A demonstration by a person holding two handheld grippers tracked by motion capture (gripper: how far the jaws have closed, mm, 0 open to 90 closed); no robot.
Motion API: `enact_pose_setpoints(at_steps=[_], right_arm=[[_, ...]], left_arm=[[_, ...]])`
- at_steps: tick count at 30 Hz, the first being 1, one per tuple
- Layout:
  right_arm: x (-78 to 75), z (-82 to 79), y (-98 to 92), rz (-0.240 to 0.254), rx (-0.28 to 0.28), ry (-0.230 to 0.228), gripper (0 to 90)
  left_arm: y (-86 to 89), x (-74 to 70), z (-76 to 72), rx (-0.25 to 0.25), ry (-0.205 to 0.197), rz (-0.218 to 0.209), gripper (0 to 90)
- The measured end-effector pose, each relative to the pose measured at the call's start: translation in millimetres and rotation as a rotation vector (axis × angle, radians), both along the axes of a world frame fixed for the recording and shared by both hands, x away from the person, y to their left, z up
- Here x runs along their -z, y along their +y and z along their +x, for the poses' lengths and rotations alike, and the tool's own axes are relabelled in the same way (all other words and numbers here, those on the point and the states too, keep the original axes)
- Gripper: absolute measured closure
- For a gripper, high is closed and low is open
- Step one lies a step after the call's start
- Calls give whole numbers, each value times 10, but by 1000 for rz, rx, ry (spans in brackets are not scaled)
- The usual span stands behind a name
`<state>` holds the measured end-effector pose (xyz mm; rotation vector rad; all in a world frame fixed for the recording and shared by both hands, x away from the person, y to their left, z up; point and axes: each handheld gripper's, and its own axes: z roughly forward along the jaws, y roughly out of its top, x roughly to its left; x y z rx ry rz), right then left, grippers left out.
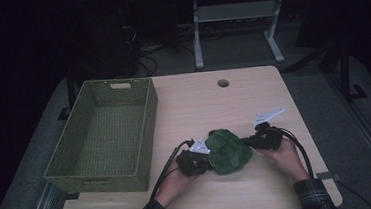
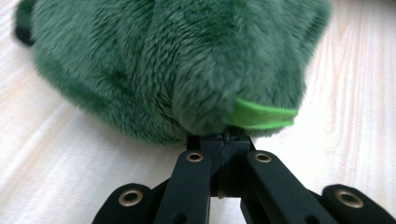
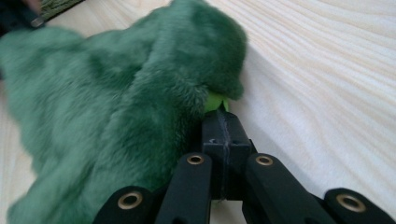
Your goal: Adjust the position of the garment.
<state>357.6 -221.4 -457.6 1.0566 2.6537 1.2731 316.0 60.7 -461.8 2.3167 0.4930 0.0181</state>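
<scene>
A fluffy dark green plush toy (image 1: 228,151) lies on the wooden table (image 1: 199,108) near its front edge, between my two hands. My left gripper (image 1: 207,158) is at its left side, shut on a fold of the fur next to a bright green strip (image 2: 264,115). My right gripper (image 1: 249,142) is at the toy's right side, shut on its edge where a bit of bright green (image 3: 214,100) peeks out. In the left gripper view the plush toy (image 2: 163,60) bulges just beyond the jaws; in the right gripper view the plush toy (image 3: 107,116) spreads to the left.
A green woven basket (image 1: 103,136) stands on the left part of the table, its inside bare. A round cable hole (image 1: 223,83) sits near the table's far edge. Table legs and cables stand on the dark floor behind.
</scene>
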Motion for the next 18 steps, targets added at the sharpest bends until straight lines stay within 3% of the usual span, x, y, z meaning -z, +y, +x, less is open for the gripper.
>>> enact_pose_setpoints(at_steps=[11,18], right_arm=[[-43,-335,-108,-6,13,-2,899],[-76,-435,-170,-12,47,-32,897]], left_arm=[[56,-33,211,-7,-34,39,897],[77,-58,203,-10,-34,42,896]])
